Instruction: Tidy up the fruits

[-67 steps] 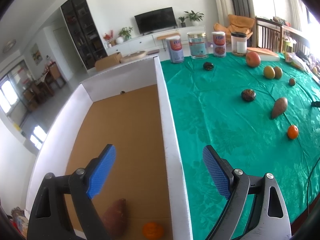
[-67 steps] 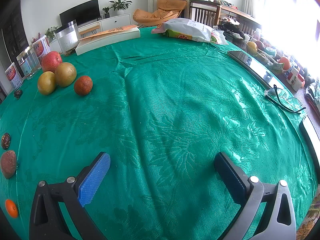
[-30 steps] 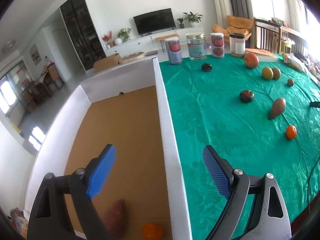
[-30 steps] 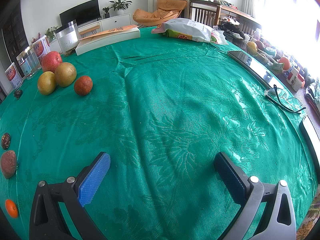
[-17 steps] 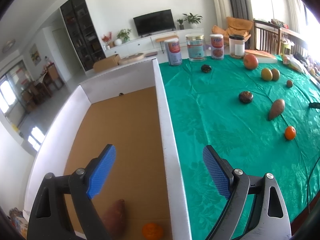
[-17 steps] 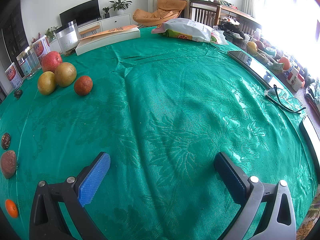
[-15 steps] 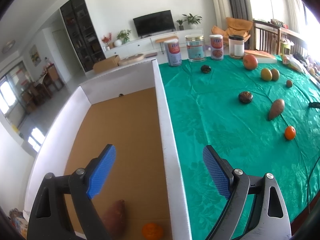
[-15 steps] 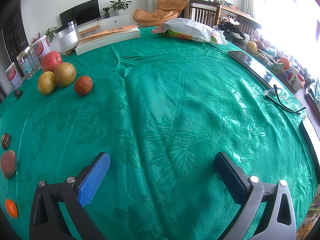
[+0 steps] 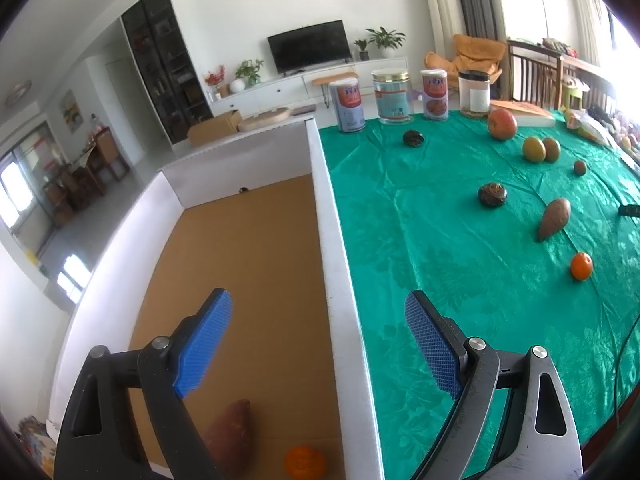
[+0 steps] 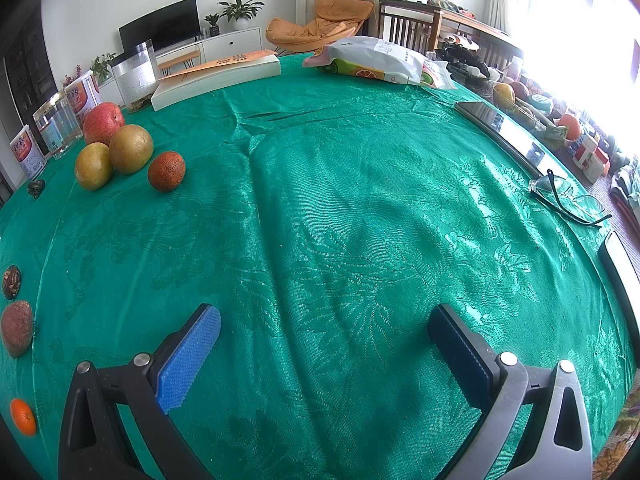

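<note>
My left gripper (image 9: 320, 340) is open and empty, straddling the right wall of a white cardboard box (image 9: 332, 216). Inside the box, near its close end, lie a sweet potato (image 9: 232, 432) and a small orange (image 9: 304, 462). On the green tablecloth (image 9: 460, 240) to the right lie an orange (image 9: 581, 266), a brown sweet potato (image 9: 554, 219), two dark fruits (image 9: 492, 194), two yellow-green fruits (image 9: 534, 149) and a red apple (image 9: 501, 124). My right gripper (image 10: 324, 344) is open and empty above bare cloth; the apple (image 10: 102, 122), yellow-green fruits (image 10: 130, 148) and a reddish orange (image 10: 166, 171) lie far left.
Three cans (image 9: 390, 92) and a clear jar (image 9: 474, 92) stand along the far table edge. A book (image 10: 216, 74), a snack bag (image 10: 376, 62), glasses (image 10: 568, 200) and a phone (image 10: 502, 124) lie toward the right side of the table.
The left wrist view has shifted slightly, with the fruits on the cloth sitting a little lower and further left. The right gripper has not moved. Both stay open.
</note>
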Action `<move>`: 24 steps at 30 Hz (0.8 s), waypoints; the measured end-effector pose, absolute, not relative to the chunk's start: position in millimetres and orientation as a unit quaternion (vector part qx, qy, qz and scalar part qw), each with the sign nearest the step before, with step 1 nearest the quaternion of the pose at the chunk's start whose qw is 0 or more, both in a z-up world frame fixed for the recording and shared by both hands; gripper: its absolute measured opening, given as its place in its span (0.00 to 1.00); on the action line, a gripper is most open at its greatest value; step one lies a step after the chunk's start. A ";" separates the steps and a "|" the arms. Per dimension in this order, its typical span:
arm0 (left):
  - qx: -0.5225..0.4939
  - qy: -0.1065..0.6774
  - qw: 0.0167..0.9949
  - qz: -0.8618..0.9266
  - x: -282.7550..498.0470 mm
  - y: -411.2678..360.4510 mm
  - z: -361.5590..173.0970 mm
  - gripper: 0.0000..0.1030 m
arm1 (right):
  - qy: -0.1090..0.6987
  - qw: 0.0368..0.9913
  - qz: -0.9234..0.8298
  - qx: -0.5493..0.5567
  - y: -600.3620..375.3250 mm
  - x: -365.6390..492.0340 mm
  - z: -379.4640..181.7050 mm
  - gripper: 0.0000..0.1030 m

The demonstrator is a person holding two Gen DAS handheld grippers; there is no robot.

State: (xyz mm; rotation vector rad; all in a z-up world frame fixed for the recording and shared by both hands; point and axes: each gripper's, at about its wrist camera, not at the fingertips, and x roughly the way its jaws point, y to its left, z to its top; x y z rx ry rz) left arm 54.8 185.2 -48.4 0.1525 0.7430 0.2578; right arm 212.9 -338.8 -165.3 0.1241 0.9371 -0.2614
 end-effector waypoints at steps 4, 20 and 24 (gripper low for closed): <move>0.079 0.368 0.918 0.126 57.9 184.0 -49.8 0.87 | 0.450 0.882 -0.125 0.060 -338.9 213.1 -165.2 1.00; 0.087 0.375 0.913 0.136 64.4 182.6 -53.1 0.87 | 0.450 0.882 -0.125 0.060 -338.9 212.8 -165.4 1.00; 0.090 0.376 0.912 0.135 66.2 180.8 -54.7 0.87 | 0.450 0.882 -0.125 0.060 -338.9 212.8 -165.5 1.00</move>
